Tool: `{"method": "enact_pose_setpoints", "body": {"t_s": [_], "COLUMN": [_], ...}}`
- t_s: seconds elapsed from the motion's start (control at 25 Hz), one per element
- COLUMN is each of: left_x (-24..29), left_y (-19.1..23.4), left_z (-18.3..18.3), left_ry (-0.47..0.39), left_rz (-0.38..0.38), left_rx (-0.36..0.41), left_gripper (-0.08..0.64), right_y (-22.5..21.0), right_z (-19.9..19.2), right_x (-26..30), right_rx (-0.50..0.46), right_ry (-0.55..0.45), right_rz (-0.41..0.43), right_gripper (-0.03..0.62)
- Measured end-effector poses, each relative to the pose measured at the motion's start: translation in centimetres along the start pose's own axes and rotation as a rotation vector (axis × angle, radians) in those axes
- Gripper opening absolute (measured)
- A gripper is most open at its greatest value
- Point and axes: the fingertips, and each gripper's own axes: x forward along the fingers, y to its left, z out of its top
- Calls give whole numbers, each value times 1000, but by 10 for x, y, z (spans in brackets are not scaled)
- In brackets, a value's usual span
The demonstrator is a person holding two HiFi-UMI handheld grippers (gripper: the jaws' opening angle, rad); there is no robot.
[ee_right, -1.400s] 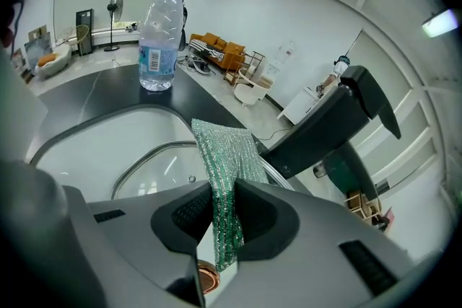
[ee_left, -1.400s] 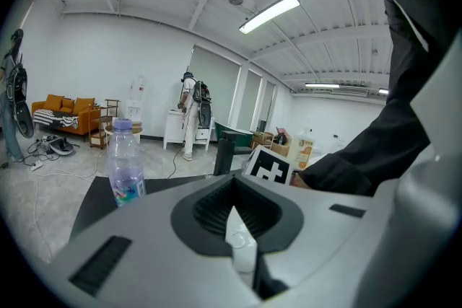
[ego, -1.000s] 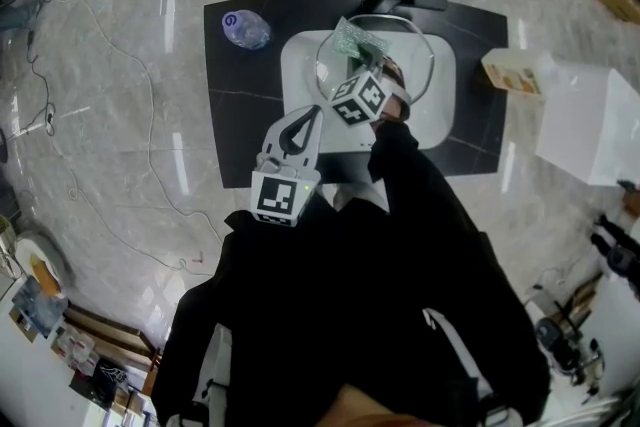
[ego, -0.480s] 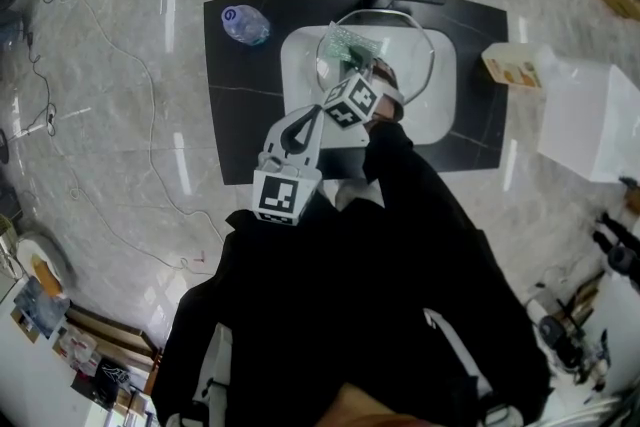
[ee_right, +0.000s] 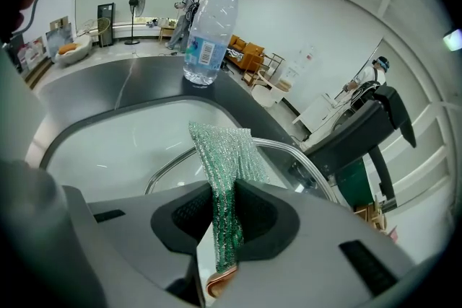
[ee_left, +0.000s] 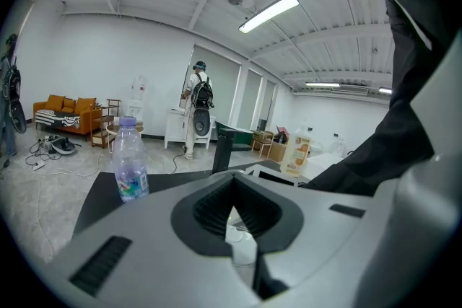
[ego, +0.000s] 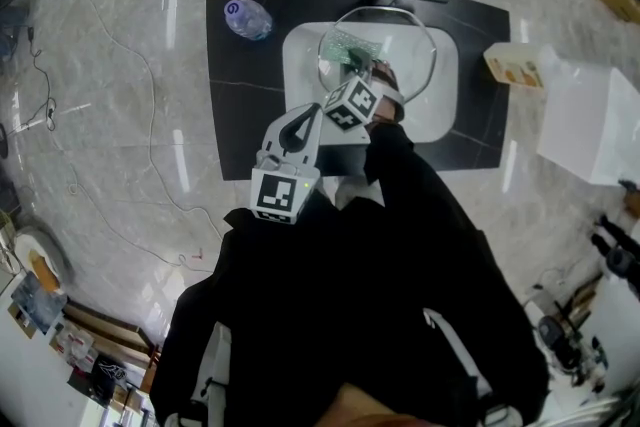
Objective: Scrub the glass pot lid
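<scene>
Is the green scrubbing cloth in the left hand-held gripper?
No, the green scrubbing cloth is clamped in the right hand-held gripper; the left hand-held gripper holds nothing.

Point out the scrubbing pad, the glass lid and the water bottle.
scrubbing pad (ee_right: 227,151), right gripper view, green mesh
glass lid (ego: 405,55), head view, clear pane
water bottle (ee_left: 130,184), left gripper view, label

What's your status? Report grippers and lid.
Right gripper shut on green scrub pad. Left gripper shut, empty. Glass lid in white basin. Water bottle stands clear.
</scene>
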Motion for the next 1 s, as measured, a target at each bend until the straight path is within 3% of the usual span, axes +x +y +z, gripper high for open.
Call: {"method": "enact_pose_setpoints", "body": {"t_s": [0.24,0.48,1.0], "left_x": [2,3,-2], "left_y": [-3,-8,-11], "left_z": [-1,2,-3], "left_ry": [-3,-7,4], "left_rz": [-5,-7,4], "left_rx": [2,5,10], "left_gripper": [3,3,3], "right_y": [12,28,58], "right_z": [-11,-17,-37], "right_x": [3,-4,-2], "right_rx": [-17,-50,-99], "right_ry": [2,0,19], "right_rz": [-11,54,91], "right_gripper": [72,72,72]}}
